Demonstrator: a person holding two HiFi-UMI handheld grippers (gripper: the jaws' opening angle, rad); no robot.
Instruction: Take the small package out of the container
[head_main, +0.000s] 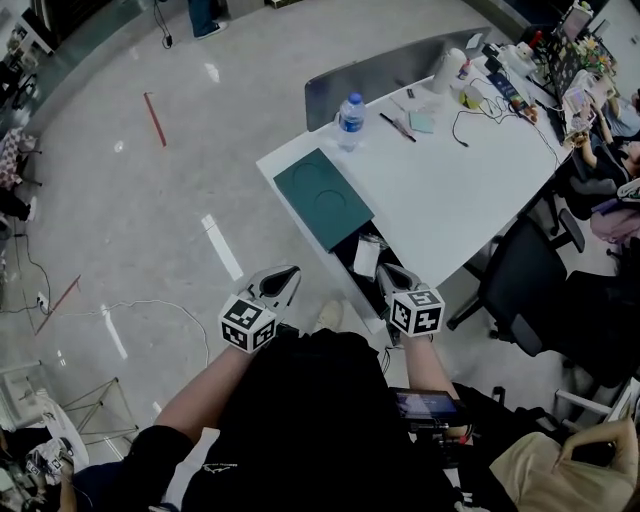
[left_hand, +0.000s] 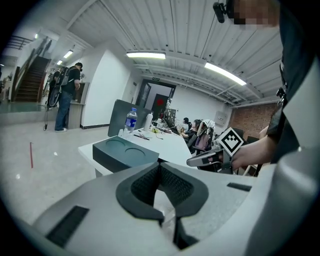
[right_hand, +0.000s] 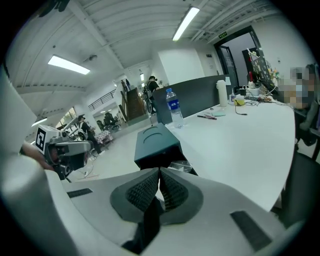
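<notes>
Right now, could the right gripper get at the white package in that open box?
Probably yes. The green lid lies aside, the white package stands exposed in the container, and the right gripper hovers right beside it. Its fingers are shut, so they must open first.

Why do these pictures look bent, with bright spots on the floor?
Head view: overhead light glares off the glossy floor. Left gripper view: the wide-angle lens bows the ceiling and darkens the corners. Right gripper view: same bending, curving the white table.

Both forearms reach forward, the left gripper (head_main: 283, 280) and right gripper (head_main: 392, 277) level, jaws pressed together.
</notes>
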